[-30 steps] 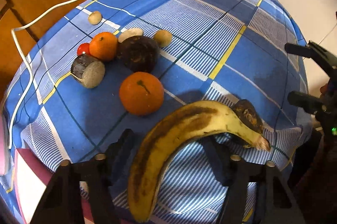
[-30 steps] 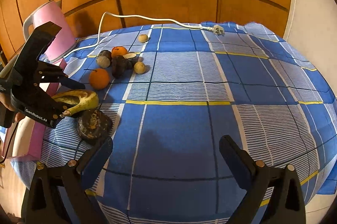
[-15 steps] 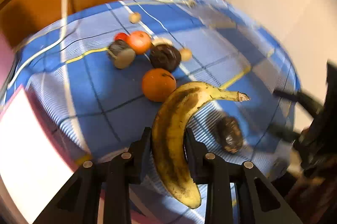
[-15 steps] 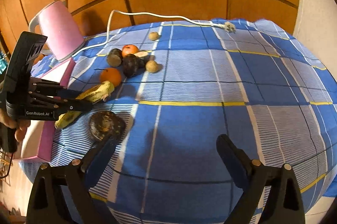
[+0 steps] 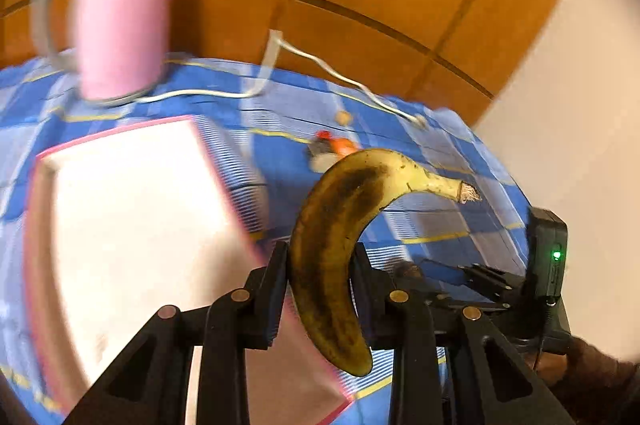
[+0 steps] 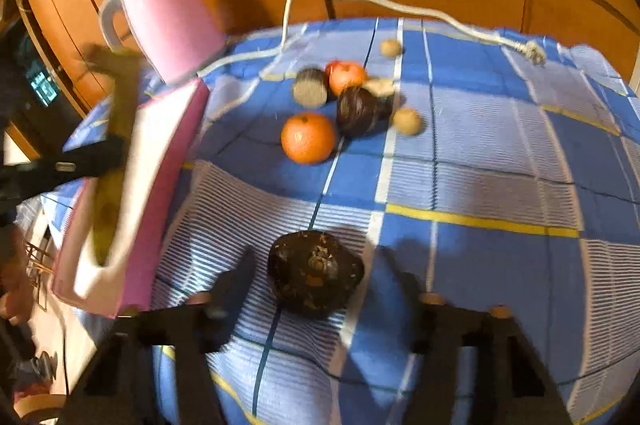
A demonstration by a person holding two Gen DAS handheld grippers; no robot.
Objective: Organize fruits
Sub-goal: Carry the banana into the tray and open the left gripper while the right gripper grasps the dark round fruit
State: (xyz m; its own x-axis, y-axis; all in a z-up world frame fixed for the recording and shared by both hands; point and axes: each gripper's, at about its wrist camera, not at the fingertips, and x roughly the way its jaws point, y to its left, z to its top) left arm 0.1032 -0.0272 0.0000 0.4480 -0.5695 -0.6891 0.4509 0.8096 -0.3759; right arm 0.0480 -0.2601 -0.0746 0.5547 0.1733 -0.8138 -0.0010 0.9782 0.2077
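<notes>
My left gripper [image 5: 320,265] is shut on a spotted yellow banana [image 5: 340,237] and holds it in the air beside a pink-rimmed white box [image 5: 132,225]. In the right wrist view the banana [image 6: 105,209] hangs blurred over the box [image 6: 148,161], held by the left gripper [image 6: 80,161]. My right gripper [image 6: 320,281] is open, its jaws on either side of a dark brown round fruit [image 6: 316,273] on the blue checked cloth. An orange [image 6: 308,137], a dark fruit [image 6: 356,111] and several small fruits lie further back.
A pink kettle [image 6: 172,21] stands behind the box, with a white cord [image 6: 400,5] trailing across the back of the table. Wooden panels close off the rear. The right gripper's body [image 5: 548,257] shows at the right of the left wrist view.
My left gripper has lifted the banana and swung left to the pink box. My right gripper has moved forward and left so its jaws flank the dark brown fruit.
</notes>
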